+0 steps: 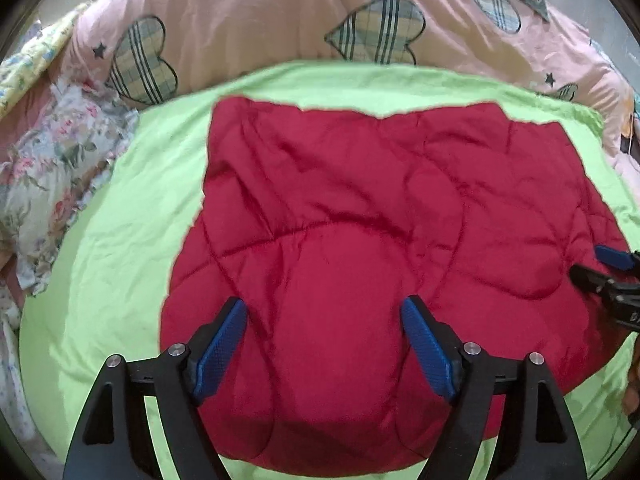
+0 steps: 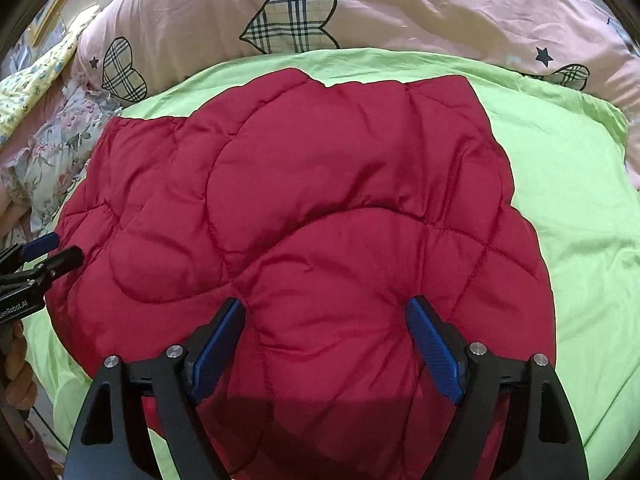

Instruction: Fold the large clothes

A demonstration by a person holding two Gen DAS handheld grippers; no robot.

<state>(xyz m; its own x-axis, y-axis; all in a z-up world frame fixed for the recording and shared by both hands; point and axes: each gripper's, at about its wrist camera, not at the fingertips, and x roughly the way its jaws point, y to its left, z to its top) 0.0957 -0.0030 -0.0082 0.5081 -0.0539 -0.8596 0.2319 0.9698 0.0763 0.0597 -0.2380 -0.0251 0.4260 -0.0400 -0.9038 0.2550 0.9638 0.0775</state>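
Note:
A red quilted padded garment (image 1: 360,220) lies spread on a lime green sheet (image 1: 120,240); it also fills the right wrist view (image 2: 300,200). My left gripper (image 1: 324,308) is open, its blue pads wide apart just above the garment's near part. My right gripper (image 2: 326,308) is open too, over the garment's near edge. Each gripper shows in the other's view: the right one at the right edge (image 1: 600,268), the left one at the left edge (image 2: 52,252). Neither holds cloth.
A pink quilt with plaid hearts (image 1: 280,20) lies bunched behind the garment, also in the right wrist view (image 2: 360,8). A floral pillow (image 1: 52,168) sits at the left. The green sheet (image 2: 580,200) surrounds the garment on all sides.

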